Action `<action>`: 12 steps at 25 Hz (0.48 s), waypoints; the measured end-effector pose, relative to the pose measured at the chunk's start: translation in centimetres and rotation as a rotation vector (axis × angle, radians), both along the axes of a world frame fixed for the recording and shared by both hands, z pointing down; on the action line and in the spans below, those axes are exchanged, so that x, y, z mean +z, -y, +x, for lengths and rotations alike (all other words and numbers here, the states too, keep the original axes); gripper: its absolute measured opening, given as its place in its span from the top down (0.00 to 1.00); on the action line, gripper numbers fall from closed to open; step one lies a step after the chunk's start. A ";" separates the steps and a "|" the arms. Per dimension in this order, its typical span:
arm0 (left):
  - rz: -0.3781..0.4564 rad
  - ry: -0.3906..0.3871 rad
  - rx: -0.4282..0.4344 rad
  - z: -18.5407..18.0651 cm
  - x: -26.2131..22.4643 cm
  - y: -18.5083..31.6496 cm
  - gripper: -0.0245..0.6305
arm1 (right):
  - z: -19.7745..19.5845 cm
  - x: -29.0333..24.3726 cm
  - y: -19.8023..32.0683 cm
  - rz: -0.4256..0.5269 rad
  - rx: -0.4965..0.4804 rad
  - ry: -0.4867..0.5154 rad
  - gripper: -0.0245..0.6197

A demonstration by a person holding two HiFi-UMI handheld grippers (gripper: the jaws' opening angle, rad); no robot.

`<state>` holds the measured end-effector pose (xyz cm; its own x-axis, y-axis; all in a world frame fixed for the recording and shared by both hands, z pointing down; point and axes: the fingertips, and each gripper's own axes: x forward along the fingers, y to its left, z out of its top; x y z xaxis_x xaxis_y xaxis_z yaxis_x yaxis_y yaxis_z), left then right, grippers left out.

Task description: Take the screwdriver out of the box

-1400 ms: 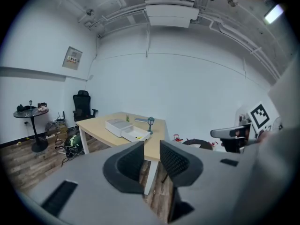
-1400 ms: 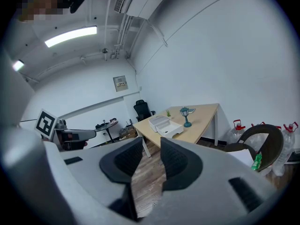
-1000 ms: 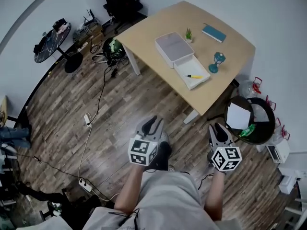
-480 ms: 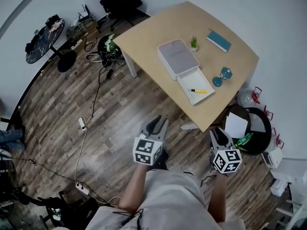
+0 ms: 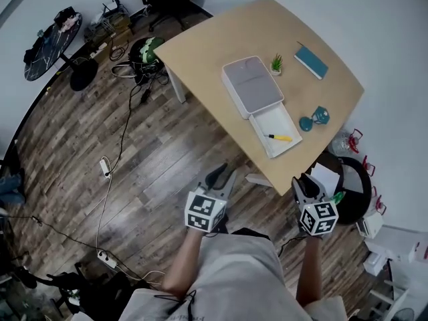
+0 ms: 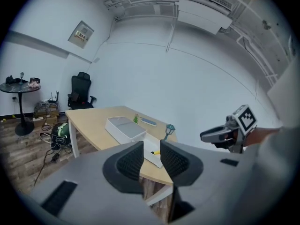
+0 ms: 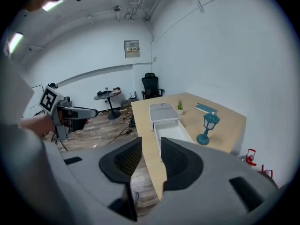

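Overhead, the head view shows a person standing on the wood-plank floor [image 5: 134, 152] just short of a light wooden table [image 5: 214, 39], a gripper in each hand. The left gripper [image 5: 223, 172] and the right gripper [image 5: 303, 179] both aim toward the table's near edge and are well apart from it. On the table sits a pale grey box [image 5: 253, 84] with its white drawer [image 5: 267, 120] pulled out toward the person. The yellow screwdriver [image 5: 279, 137] lies flat in that drawer, its long axis crosswise to the drawer's travel, dark tip toward the picture's left and yellow handle toward the right. A teal lantern [image 5: 314, 119] stands just beside the drawer; a potted plant [image 5: 277, 63] and a teal book [image 5: 311, 61] sit beyond the box.

From the left gripper view, the left gripper's [image 6: 151, 158] jaws stand spread with nothing between them. Through the gap a sliver of the yellow screwdriver [image 6: 155, 152] shows in the drawer, too small to tell which way it points. The box [image 6: 124, 127] and lantern [image 6: 169, 129] are behind, and the right gripper [image 6: 211, 135] is at right.

From the right gripper view, the right gripper's [image 7: 151, 156] jaws have just been opening and stand apart, empty. The open drawer [image 7: 170, 130], box [image 7: 161, 110] and lantern [image 7: 206, 125] lie ahead, with the left gripper [image 7: 89, 111] at left.
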<state>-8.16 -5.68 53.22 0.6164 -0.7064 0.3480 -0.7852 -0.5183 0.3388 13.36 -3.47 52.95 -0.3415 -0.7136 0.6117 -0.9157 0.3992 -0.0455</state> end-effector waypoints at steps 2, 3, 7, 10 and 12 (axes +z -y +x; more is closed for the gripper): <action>-0.008 0.007 0.004 -0.4 0.4 0.1 0.81 | -0.1 0.4 1.2 -0.012 -0.037 -0.034 0.76; -0.018 0.012 0.005 -0.6 0.4 0.0 0.81 | -0.3 0.7 1.7 -0.018 -0.057 -0.050 0.76; -0.056 0.034 0.008 -1.1 1.6 -0.3 0.81 | -0.4 1.7 4.2 -0.038 -0.129 -0.093 0.76; -0.060 0.042 -0.014 -1.2 2.0 -0.3 0.81 | 0.3 2.7 5.5 -0.055 -0.192 -0.148 0.76; -0.047 0.044 -0.041 -1.7 2.0 0.0 0.81 | 0.3 3.4 6.5 -0.059 -0.241 -0.194 0.76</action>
